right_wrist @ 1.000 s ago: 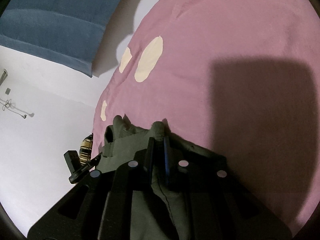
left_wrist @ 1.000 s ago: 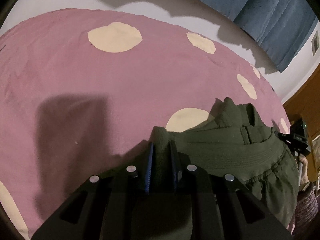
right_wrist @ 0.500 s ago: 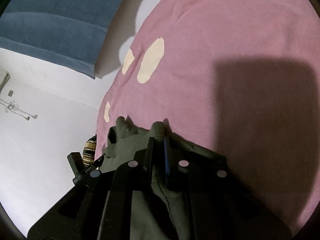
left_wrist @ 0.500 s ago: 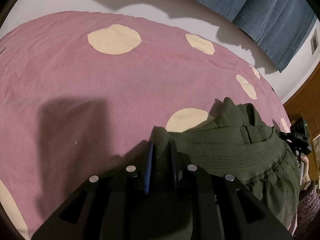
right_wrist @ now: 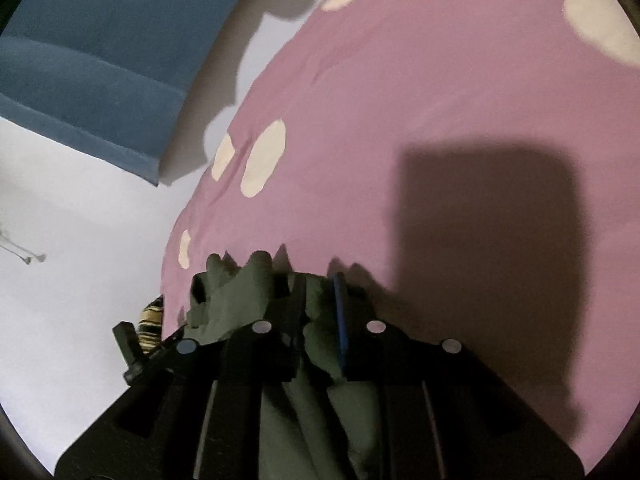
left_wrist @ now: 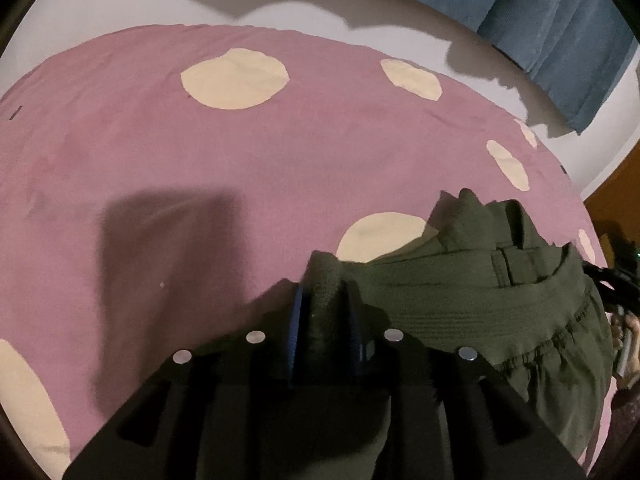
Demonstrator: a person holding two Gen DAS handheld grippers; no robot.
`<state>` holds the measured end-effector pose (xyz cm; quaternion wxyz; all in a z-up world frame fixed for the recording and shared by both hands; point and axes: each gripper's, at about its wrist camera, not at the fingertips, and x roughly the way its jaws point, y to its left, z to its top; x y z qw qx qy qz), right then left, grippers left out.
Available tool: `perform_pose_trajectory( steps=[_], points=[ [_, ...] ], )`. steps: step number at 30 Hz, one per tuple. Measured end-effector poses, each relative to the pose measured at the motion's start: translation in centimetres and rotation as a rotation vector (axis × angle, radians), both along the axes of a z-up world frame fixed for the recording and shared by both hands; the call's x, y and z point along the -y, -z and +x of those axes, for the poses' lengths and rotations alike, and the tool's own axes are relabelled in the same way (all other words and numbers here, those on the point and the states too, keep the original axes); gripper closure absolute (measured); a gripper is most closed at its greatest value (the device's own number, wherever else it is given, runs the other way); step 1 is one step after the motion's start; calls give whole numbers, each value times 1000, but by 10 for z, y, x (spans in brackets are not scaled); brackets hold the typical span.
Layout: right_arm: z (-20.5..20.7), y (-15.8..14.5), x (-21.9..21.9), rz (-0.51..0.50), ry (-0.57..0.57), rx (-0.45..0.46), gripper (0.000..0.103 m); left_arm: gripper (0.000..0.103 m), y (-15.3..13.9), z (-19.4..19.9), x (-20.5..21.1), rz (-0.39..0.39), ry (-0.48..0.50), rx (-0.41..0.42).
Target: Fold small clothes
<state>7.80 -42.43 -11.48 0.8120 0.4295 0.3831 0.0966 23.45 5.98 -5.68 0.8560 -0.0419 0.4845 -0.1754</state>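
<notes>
Olive shorts lie flat — waistband running from left claw rightward.

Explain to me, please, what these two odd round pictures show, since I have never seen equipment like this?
Each picture comes from a fisheye camera on a hand-held two-finger tool; a person carries one in each hand. The black shapes at the bottom are the tools. The left tool and right tool both have a dark green garment between their fingers, its waistband bunched up. Both tools' jaws are opening, with cloth between them. The garment lies on a pink spread with cream dots. Behind it hangs a blue curtain.
</notes>
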Motion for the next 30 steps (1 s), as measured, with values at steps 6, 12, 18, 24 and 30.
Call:
perform_pose_trajectory(
  steps=[6,12,18,24,30],
  points=[
    [-38,-54,-25,-79,17,88,65,72,-20,-19,2,75,-35,40],
    [-65,-94,-100,-118,-85,151,51,43,-49,-64,-21,60,-108,89],
    [-86,-91,-181,-56,-237,177,37,31,-60,-122,-65,-33,-201,105],
    [-92,-72,-250,-53,-363,154,33,28,-44,-164,-108,-80,-265,59],
    [-78,-34,-278,-56,-410,29,25,26,-26,-177,-125,-155,-273,9]
  ],
)
